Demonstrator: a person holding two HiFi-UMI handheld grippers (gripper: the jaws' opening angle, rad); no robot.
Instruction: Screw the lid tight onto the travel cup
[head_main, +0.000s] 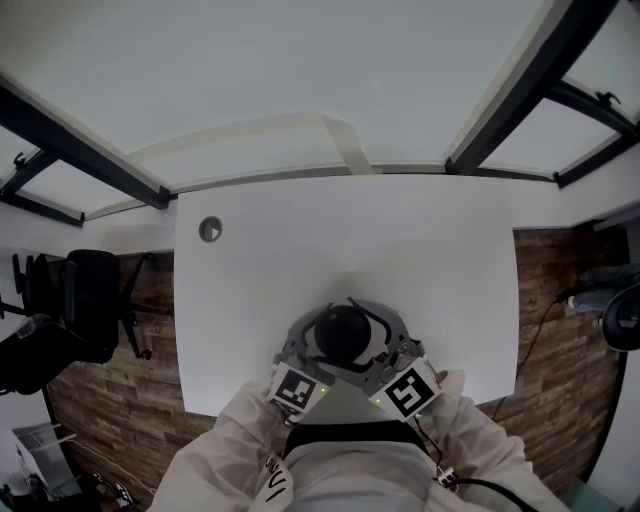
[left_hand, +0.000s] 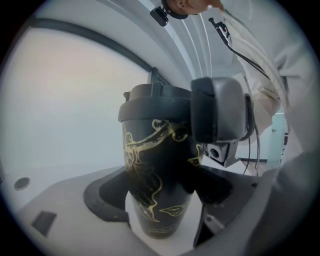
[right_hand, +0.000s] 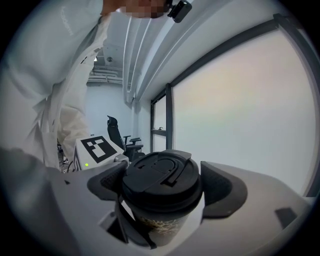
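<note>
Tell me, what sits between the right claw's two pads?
The black lid of the travel cup sits there; the right gripper view shows it plainly.

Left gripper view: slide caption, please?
Left hand-held gripper holds the gold-patterned travel cup; right hand-held gripper on its lid.

My head camera looked steeply down on the table (head_main: 350, 240); both gripper cameras sat close, facing the cup (left_hand: 155, 185) from opposite sides.
</note>
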